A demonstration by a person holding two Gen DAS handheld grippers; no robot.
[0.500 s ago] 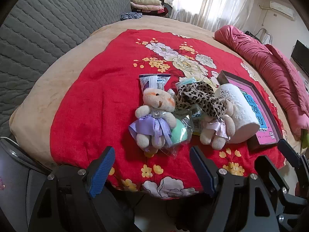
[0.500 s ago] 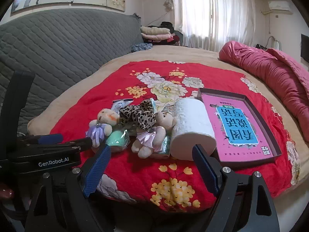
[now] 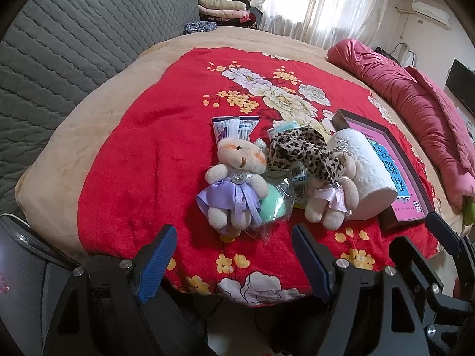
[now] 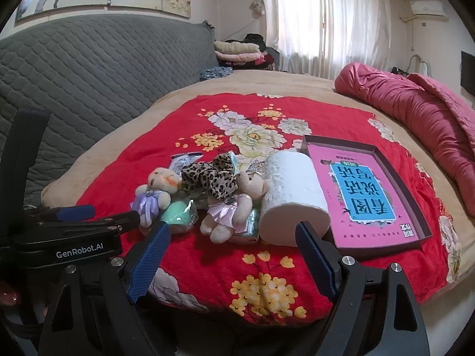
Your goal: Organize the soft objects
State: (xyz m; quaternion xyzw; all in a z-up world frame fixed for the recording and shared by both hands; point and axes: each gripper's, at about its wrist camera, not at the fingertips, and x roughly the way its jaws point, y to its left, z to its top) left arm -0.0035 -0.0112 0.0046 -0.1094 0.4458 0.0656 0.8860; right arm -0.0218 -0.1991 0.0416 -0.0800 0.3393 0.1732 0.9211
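The left tool [image 4: 98, 218] carries the white lettering "GenRobot.AI" on its black body. A pink book [image 4: 363, 195] lies in a shallow dark tray [image 4: 411, 191] and shows large dark Chinese characters on a blue panel, upside down from here; the small print on the blue-and-white packet [image 3: 234, 127] is too small to read.

Taking the paper roll [image 4: 292, 198] as landmark: the tray touches its right side, the pink-dressed bear [image 4: 234, 207] leans against its left side, a leopard-print cloth [image 4: 212, 175] lies over that bear's head, and farther left sits the purple-dressed bear [image 3: 234, 190] on a bagged green sponge [image 3: 273, 204]. All rest on a red flowered blanket [image 3: 133, 163] on the bed.

Both tools are released, jaws spread wide and empty. The left tool [image 3: 233, 259] hangs just before the purple-dressed bear; the right tool [image 4: 231, 255] hangs before the pink-dressed bear and the roll.
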